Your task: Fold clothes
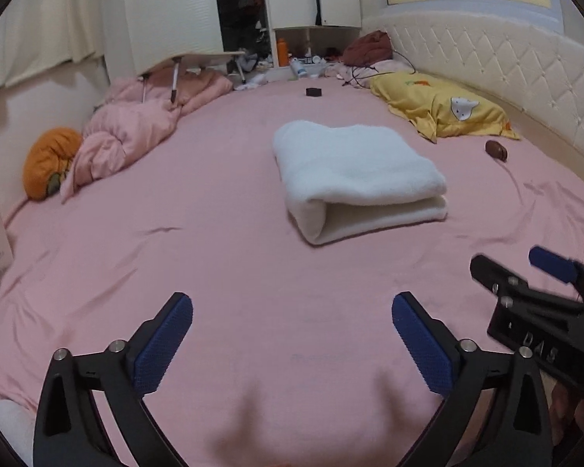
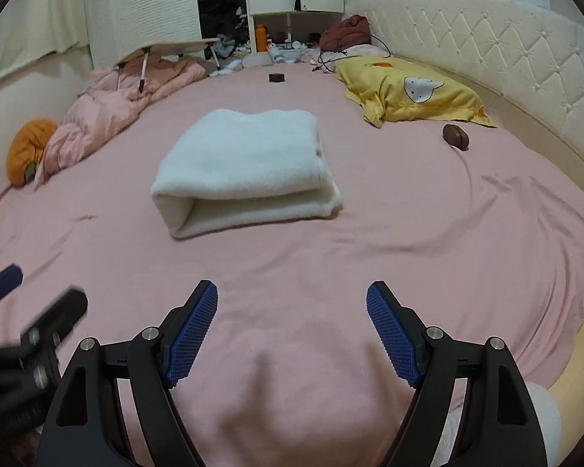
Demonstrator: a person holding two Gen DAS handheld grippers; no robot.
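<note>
one folded white towel [image 2: 245,171] on the pink sheet [image 2: 408,241], one yellow pillow [image 2: 412,93] beyond; left gripper [image 1: 292,342] and right gripper [image 2: 292,330] both spread apart, holding nothing.

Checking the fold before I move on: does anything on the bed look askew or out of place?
The white folded cloth lies neat on the pink sheet. One oddity: a small brown object sits loose near the yellow pillow. Both grippers are open and empty.
</note>
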